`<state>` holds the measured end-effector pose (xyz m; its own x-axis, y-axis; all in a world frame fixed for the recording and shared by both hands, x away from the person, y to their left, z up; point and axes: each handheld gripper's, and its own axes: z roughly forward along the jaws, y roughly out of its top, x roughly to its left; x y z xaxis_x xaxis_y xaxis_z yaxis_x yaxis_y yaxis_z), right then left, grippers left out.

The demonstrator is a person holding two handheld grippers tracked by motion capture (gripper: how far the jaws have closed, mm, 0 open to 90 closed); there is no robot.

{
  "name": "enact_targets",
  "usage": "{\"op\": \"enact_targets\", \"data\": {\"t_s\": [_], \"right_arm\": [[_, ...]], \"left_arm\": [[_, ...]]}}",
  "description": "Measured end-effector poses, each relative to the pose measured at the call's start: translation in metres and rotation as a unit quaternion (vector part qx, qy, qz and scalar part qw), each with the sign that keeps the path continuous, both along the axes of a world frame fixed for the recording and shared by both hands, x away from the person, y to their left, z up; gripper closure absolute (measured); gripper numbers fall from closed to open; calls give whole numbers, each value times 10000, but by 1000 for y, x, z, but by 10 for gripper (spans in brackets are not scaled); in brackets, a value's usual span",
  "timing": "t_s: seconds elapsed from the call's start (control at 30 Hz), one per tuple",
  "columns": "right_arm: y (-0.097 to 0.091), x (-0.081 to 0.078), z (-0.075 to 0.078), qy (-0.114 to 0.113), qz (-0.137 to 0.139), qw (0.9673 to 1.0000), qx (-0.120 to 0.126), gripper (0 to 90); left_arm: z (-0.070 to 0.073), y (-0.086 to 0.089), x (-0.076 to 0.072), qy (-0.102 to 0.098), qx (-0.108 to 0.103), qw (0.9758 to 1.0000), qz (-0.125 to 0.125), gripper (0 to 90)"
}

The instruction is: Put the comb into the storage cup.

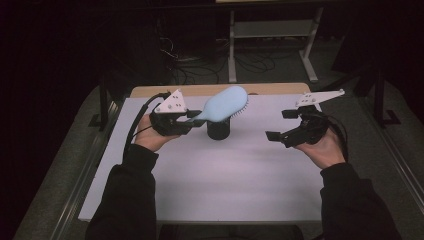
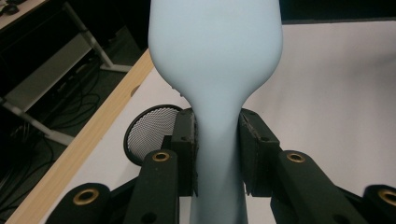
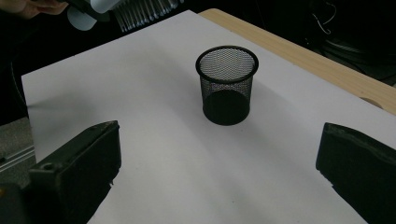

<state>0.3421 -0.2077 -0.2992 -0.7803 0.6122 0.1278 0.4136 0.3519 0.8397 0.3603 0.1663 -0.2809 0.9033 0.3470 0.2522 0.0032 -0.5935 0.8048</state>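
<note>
White paper covers your table (image 1: 210, 185), dark room and cable clutter beyond it. Your left gripper (image 1: 192, 118) is clamped on the neck of the pale blue hairbrush (image 1: 223, 104), a pad pressing on either side of the handle in the left gripper view (image 2: 215, 154). The paddle head flares out straight ahead of your fingertips, so the brush's long axis runs along the jaws, head leading. In the high view it angles up and toward your right, with the bristles on the side turned away from you. The black mesh cup (image 1: 218, 128) stands just below and beyond those fingertips, upright, mouth up. Your right gripper (image 1: 281, 125) has its jaws spread wide with nothing between them, well apart from the cup (image 3: 227, 84). This looks like the carry, with the drop into the cup next: you'd need to tip the brush upright over the rim, then let go.
</note>
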Motion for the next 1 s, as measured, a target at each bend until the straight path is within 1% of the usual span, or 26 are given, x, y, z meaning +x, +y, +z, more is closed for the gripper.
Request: {"op": "enact_targets", "data": {"t_s": [0.13,0.33,0.4,0.6,0.7,0.87,1.0], "right_arm": [[2,1,0,15,23,10000,6,0],[6,2,3,15,76,10000,26,0],[9,3,4,13,97,10000,18,0],[16,5,9,-5,164,9999,13,0],[22,7,12,-7,220,9998,10,0],[30,11,17,10,351,9992,183,0],[35,12,20,19,404,9990,173,0]], "left_arm": [[-2,-4,0,3,20,10000,-18,703],[-2,-8,0,-8,-15,10000,-31,703],[-3,-9,-1,-11,32,10000,-60,704],[-4,-12,-1,-4,54,10000,-60,703],[-3,-15,-2,-37,98,9999,-89,704],[-2,-19,-2,-62,111,9998,-125,703],[-1,-24,-2,-95,110,9998,-150,703]]}}
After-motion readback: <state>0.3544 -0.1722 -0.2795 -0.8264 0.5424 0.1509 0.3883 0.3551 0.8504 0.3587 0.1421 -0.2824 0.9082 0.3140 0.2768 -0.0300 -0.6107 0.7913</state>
